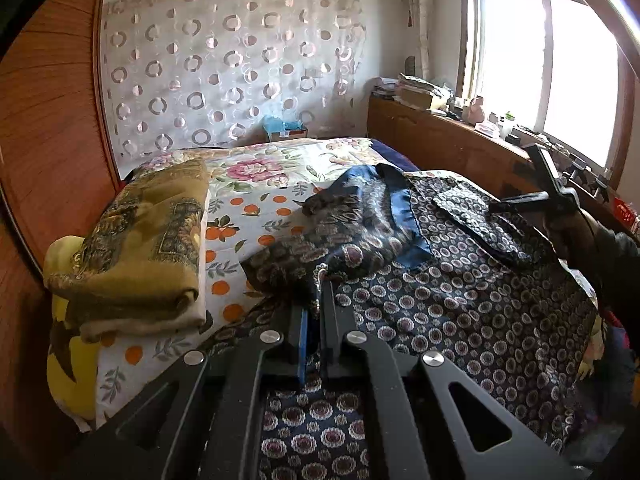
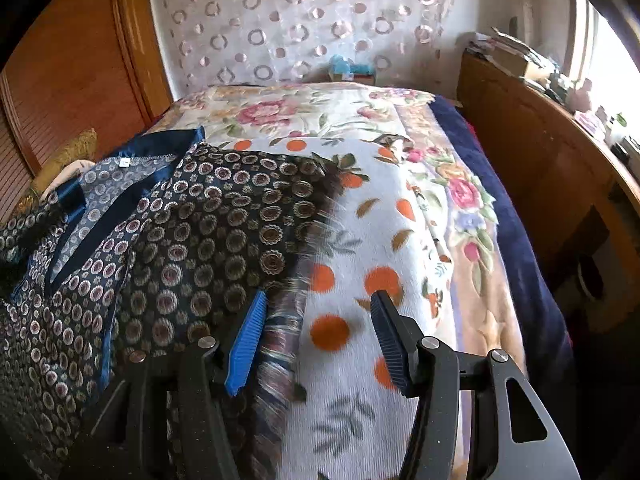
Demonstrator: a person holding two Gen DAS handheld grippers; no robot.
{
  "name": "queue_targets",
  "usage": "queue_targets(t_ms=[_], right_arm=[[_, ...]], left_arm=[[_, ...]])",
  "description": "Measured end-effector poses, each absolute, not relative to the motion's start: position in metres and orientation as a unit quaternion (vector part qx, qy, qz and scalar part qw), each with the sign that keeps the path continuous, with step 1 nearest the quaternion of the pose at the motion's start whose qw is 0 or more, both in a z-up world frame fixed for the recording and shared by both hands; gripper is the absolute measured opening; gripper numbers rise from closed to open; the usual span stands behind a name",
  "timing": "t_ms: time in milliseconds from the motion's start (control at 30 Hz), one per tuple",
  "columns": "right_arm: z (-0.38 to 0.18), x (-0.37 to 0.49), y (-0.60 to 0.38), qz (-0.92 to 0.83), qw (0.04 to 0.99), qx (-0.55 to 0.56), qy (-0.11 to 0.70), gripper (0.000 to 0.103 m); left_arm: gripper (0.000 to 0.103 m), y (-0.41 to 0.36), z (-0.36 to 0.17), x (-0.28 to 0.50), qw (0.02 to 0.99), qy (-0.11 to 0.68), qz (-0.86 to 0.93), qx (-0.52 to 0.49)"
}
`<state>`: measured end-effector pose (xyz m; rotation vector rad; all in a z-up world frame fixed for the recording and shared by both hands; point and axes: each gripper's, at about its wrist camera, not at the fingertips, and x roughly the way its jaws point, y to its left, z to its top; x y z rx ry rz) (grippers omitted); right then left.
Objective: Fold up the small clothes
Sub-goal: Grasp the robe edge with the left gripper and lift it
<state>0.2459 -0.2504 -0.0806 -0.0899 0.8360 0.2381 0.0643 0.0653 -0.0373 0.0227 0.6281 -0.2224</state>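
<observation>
In the left wrist view, the left gripper (image 1: 318, 300) is rising from the bottom centre of the frame with its jaws pinched tight on a fold of the dark patterned garment (image 1: 460, 300), the cloth bunching up just past the fingertips. The garment is covering the lower right half of the frame, lying across the bed (image 1: 256, 200), whose cover with orange fruit and pink flowers is showing in the middle. A blue satin trim (image 1: 404, 216) is running along the lifted part of the garment near the centre. At the left edge a folded olive-brown blanket (image 1: 132, 248) is sitting on the bed, well apart from the garment. At the right edge the right gripper (image 1: 532, 200) is reaching in from the person's hand (image 1: 576, 236), its fingers standing just above a lighter flap of the garment; from here it is hard to tell whether it is touching. A wooden ledge (image 1: 440, 136) under the window is carrying clutter in the upper right.

In the right wrist view, the right gripper (image 2: 316, 320) is standing with its jaws apart at the bottom centre, gripping nothing. The blurred edge of the garment (image 2: 192, 240) is lying between the jaws, just beside the blue left pad (image 2: 248, 344); the black right finger (image 2: 390, 340) is hovering over the bare bed cover (image 2: 400, 208). The garment is filling the left half of the frame, its blue neckline (image 2: 120, 200) pointing toward the upper left.
</observation>
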Motion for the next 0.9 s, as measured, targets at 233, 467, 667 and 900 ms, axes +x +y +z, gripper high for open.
queue_targets(t_ms=[233, 467, 667, 900], right_arm=[[-0.085, 0.275, -0.243, 0.109, 0.898, -0.037, 0.425, 0.056], [-0.072, 0.257, -0.229, 0.143, 0.904, -0.073, 0.395, 0.002], [-0.03, 0.178, -0.249, 0.167, 0.938, -0.059, 0.298, 0.002], [-0.032, 0.081, -0.293, 0.169, 0.953, -0.045, 0.249, 0.001]], left_arm=[[0.005, 0.068, -0.045, 0.057, 0.943, 0.312, -0.113, 0.003], [0.005, 0.078, -0.048, 0.045, 0.946, 0.308, -0.103, -0.009], [0.005, 0.099, -0.045, 0.019, 0.951, 0.296, -0.085, -0.022], [0.005, 0.14, -0.057, -0.003, 0.952, 0.299, -0.046, -0.056]])
